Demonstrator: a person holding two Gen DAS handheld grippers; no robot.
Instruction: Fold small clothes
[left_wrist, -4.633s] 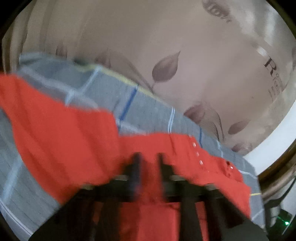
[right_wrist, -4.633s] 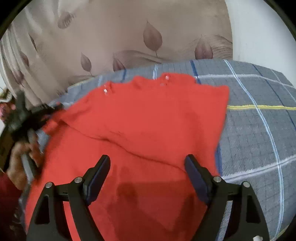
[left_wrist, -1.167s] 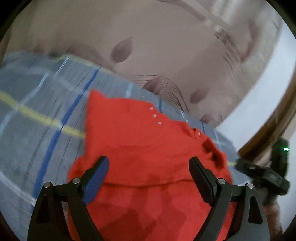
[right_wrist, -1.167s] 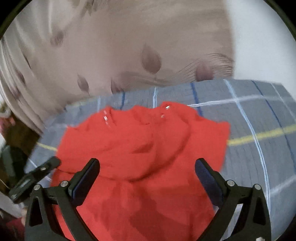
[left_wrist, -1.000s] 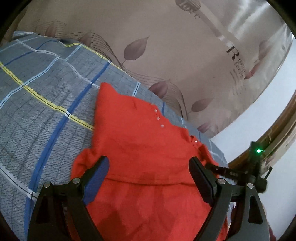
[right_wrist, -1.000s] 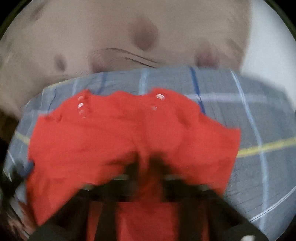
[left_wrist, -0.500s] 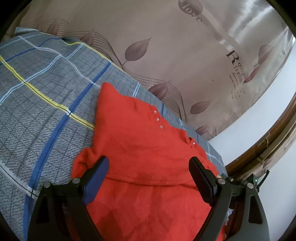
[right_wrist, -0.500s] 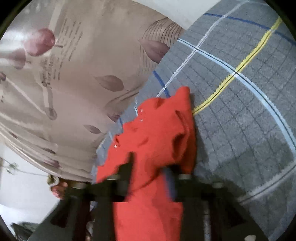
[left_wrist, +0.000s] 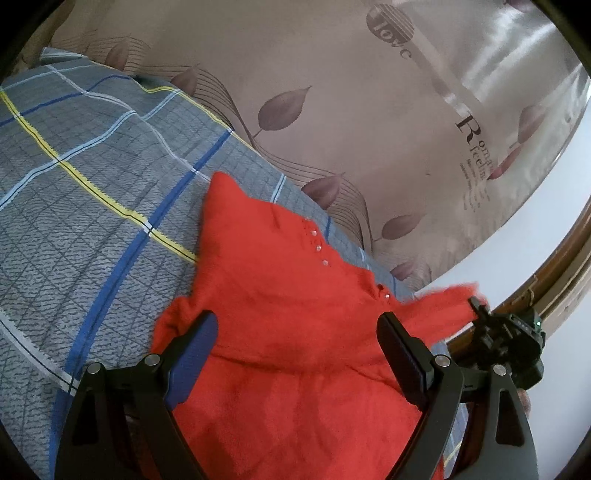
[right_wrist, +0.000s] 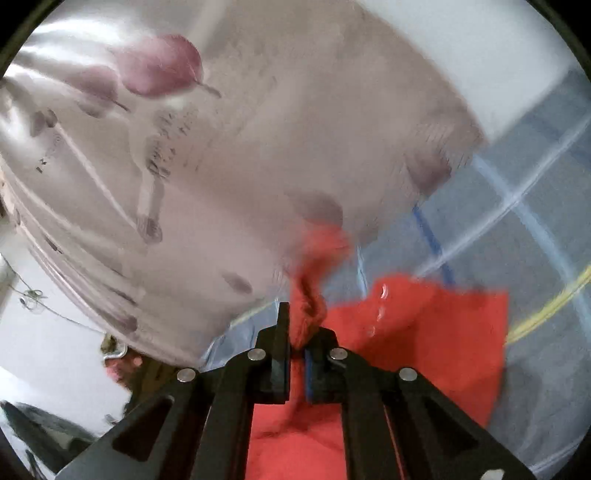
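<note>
A small red garment (left_wrist: 280, 317) with pearl buttons lies on the grey plaid bedcover (left_wrist: 85, 206). My left gripper (left_wrist: 297, 336) is open and hovers over the garment's near part, holding nothing. My right gripper (right_wrist: 297, 354) is shut on a bunched edge of the red garment (right_wrist: 424, 332) and lifts it off the bed. In the left wrist view the right gripper (left_wrist: 480, 314) shows at the far right with the red sleeve stretched up to it.
A beige curtain (left_wrist: 332, 92) with leaf prints hangs behind the bed. A white wall and a brown wooden frame (left_wrist: 554, 266) stand at the right. The plaid bedcover (right_wrist: 535, 221) extends to the right in the right wrist view.
My right gripper closed on the garment's right edge and pulled it up and outward. My left gripper has stayed open over the garment.
</note>
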